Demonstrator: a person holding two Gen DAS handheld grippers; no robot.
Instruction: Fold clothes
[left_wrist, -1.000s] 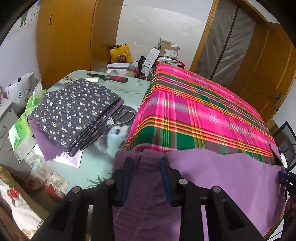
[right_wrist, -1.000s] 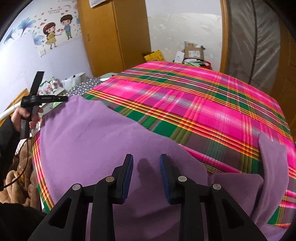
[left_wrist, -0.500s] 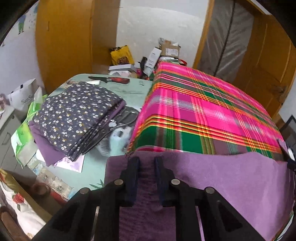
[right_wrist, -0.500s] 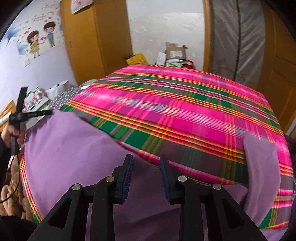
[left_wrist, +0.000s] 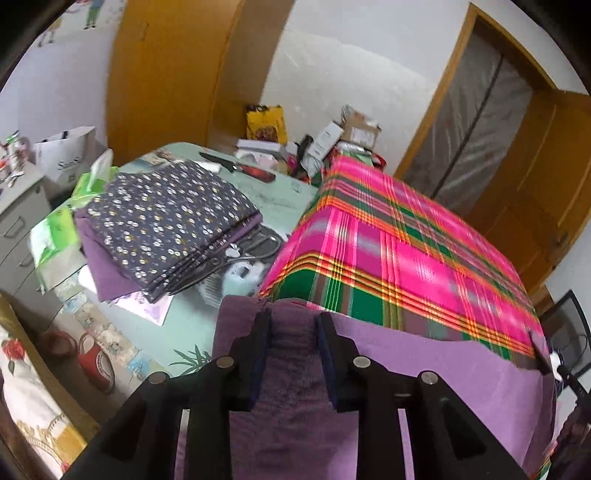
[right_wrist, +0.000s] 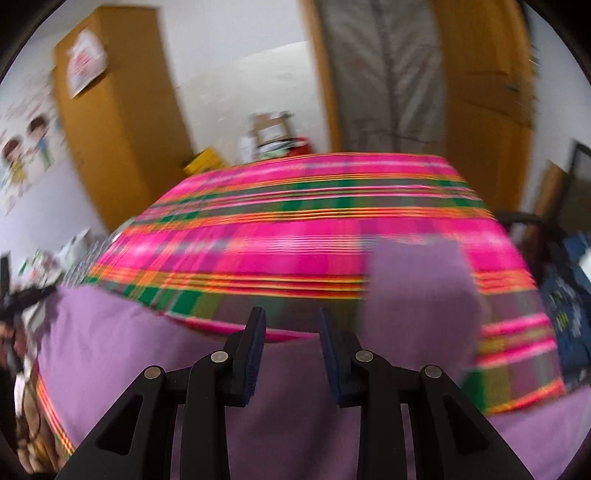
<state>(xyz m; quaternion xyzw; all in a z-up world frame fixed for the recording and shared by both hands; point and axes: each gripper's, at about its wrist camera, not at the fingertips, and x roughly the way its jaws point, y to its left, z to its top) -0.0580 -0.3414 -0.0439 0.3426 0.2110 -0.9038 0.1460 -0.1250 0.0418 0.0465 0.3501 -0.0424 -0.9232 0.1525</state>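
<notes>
A purple fleece garment (left_wrist: 443, 387) lies along the near edge of the pink and green plaid cover (left_wrist: 388, 240). My left gripper (left_wrist: 291, 321) is at the garment's left corner. A dark bunched fold of the fleece fills the gap between its jaws, which stand as wide apart as the right gripper's. My right gripper (right_wrist: 291, 317) is open and hovers over the purple garment (right_wrist: 129, 350) with nothing between its fingers. A purple flap (right_wrist: 417, 288) of the garment lies on the plaid cover (right_wrist: 295, 240) just right of the fingertips. The right wrist view is blurred.
A folded stack of dark floral cloth (left_wrist: 166, 218) lies on the green table (left_wrist: 280, 199) to the left, beside scissors (left_wrist: 255, 247) and a knife (left_wrist: 240, 170). Boxes (left_wrist: 332, 136) are piled at the far wall. A green pack (left_wrist: 55, 232) sits at the table's left edge.
The left jaws narrowed on the fleece fold half a second ago and have widened again. The left view has tilted upward. The right gripper has swung right and back; the purple flap sits closer.
</notes>
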